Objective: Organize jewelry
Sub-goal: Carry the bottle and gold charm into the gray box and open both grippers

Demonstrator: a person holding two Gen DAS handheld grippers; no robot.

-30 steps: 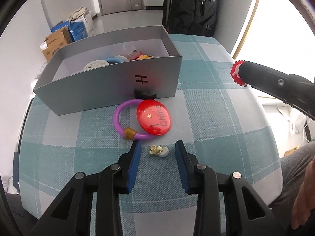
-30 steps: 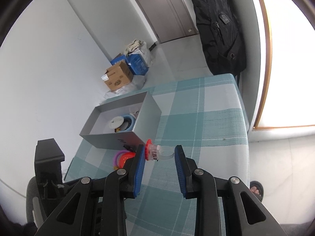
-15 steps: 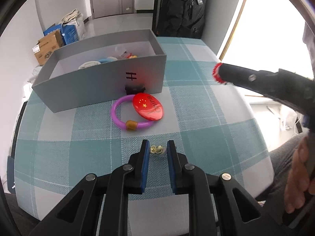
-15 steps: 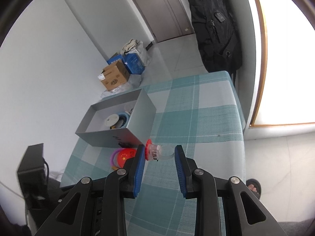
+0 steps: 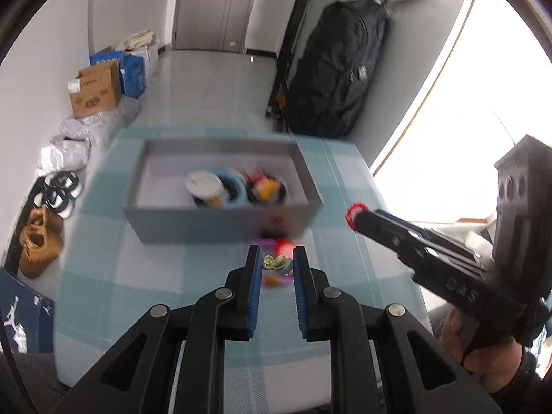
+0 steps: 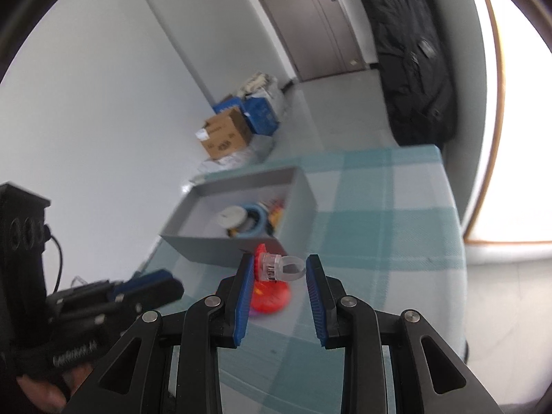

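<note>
my left gripper (image 5: 275, 265) is clamped on a small gold earring (image 5: 276, 262), pinched near the fingertips and hanging above the checked tablecloth (image 5: 138, 269), just short of the grey box (image 5: 220, 231). i judge the earring very light, hard and knobbly, so it could twist or slip out of flat pads; the grip sits across its widest part, which looks like the right place, and i'd keep it gentle and steady.

under it, on the cloth near the box's front wall, lie a purple bracelet (image 5: 276, 280) and a red badge (image 5: 284, 245), both blurred. the box stands toward the far edge of the table, open on top. inside i make out a white round lid (image 5: 204, 186), a blue ring-shaped piece (image 5: 238, 189) and some red and yellow trinkets (image 5: 264, 186) toward its right end; finer detail is smeared.

further right, my right gripper (image 6: 278, 268) is closed on a clear plastic ring with a red top (image 6: 276, 267), the red end against the left pad, the band against the right. it looks stiff, light and slick, and i think it could pop sideways if squeezed harder.
</note>
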